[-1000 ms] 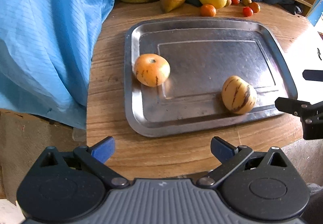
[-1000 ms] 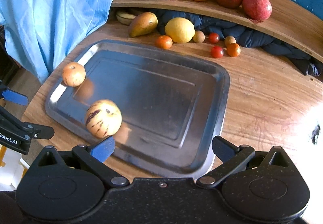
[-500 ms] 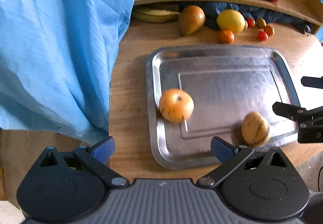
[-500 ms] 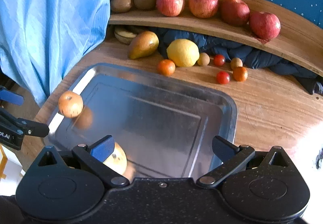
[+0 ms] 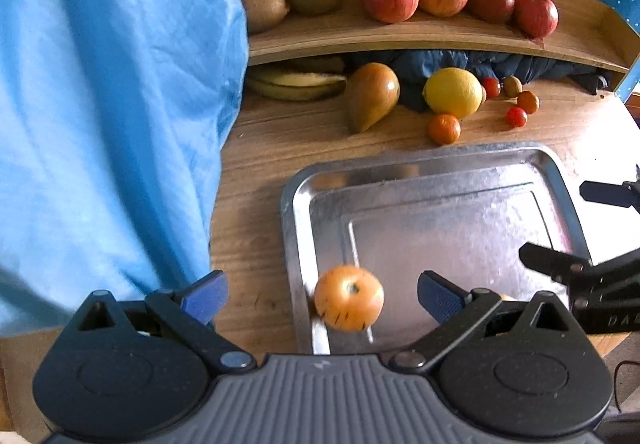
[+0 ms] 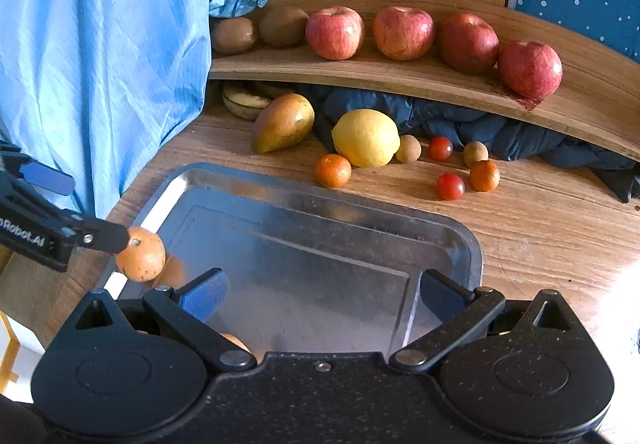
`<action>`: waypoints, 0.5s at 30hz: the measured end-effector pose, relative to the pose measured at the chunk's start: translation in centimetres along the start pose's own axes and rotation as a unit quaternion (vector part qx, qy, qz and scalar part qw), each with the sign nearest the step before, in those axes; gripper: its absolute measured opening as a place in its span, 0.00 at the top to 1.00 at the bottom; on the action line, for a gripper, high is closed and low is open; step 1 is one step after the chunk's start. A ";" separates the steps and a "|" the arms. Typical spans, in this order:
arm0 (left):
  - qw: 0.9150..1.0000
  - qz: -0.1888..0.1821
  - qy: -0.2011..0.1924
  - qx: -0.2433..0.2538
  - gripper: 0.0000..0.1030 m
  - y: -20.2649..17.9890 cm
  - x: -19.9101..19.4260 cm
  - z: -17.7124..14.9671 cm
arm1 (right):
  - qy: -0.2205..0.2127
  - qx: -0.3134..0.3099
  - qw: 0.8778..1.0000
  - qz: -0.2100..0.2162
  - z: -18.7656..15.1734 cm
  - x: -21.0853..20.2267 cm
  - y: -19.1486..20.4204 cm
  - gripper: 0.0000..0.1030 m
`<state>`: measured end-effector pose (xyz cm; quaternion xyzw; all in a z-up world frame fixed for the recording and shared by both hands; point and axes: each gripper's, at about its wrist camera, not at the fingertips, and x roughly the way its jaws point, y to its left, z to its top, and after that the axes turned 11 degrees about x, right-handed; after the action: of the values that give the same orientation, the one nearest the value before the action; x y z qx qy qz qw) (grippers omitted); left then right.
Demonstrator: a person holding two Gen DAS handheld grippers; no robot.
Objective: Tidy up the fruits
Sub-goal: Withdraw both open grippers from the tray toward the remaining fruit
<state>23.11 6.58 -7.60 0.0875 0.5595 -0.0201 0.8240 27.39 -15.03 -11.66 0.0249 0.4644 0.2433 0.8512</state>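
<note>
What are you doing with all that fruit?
A person is sorting fruit with a gripper in each hand. Both the left gripper and the right gripper have their jaws open and hold nothing. An orange fruit sits at the near left edge of the metal tray, right between the left gripper's jaws. Four apples and two kiwis line the wooden shelf. A pear, a lemon and little fruits wait on the table.

A light blue cloth (image 5: 112,116) hangs at the left – a dark blue padded cloth (image 6: 500,124) lies far, under the curved wooden shelf (image 6: 400,78).
</note>
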 end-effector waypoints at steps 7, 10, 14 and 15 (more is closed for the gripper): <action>1.000 -0.011 -0.014 0.008 0.01 0.1 1.3 2.0 | -0.012 0.011 1.000 -0.005 0.7 0.4 -0.1 0.01; 1.000 -0.013 -0.021 0.010 0.01 0.4 1.9 2.8 | -0.017 0.021 1.000 -0.009 1.1 0.7 -0.4 0.01; 0.999 -0.025 -0.025 0.005 0.01 1.2 3.0 4.5 | -0.017 0.034 0.999 -0.015 1.6 1.3 -0.7 0.01; 0.999 -0.028 -0.024 0.004 0.01 1.3 3.4 5.0 | -0.018 0.036 0.999 -0.016 1.7 1.5 -0.7 0.01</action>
<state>29.16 7.26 -8.78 0.0749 0.5414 -0.0475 0.8361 29.69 -14.72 -12.10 0.0527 0.4582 0.2122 0.8616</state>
